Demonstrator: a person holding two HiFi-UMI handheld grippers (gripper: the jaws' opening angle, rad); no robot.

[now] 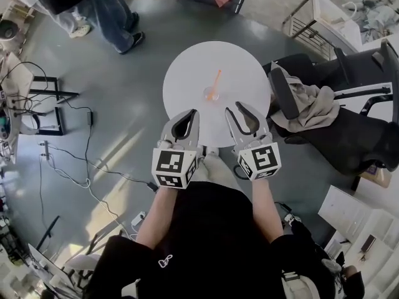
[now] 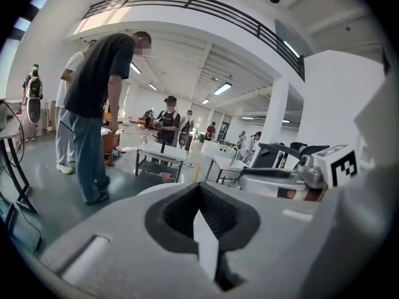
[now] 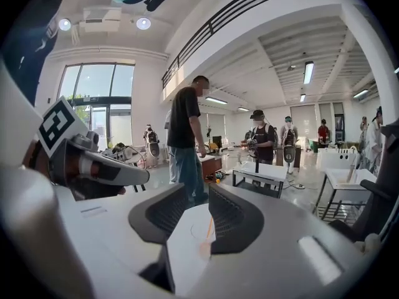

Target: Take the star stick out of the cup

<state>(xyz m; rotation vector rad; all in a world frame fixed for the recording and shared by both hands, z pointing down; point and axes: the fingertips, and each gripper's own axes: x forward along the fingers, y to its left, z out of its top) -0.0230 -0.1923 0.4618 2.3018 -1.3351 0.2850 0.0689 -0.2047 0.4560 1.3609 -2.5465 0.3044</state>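
A clear cup (image 1: 211,94) stands near the middle of the round white table (image 1: 187,67), and an orange star stick (image 1: 216,80) leans out of it toward the far side. Both grippers hover at the table's near edge, short of the cup. My left gripper (image 1: 195,112) is shut with its tips together and nothing in it (image 2: 200,185). My right gripper (image 1: 233,106) is open and empty. In the right gripper view the cup (image 3: 201,230) and the stick (image 3: 209,228) show through the gap between its jaws (image 3: 198,195), some way ahead.
A black office chair (image 1: 349,92) with a grey garment (image 1: 312,104) draped on it stands against the table's right side. A person in jeans (image 1: 106,11) stands at the far left. Cables (image 1: 75,167) trail over the grey floor at left. Metal racks (image 1: 312,23) stand beyond the table.
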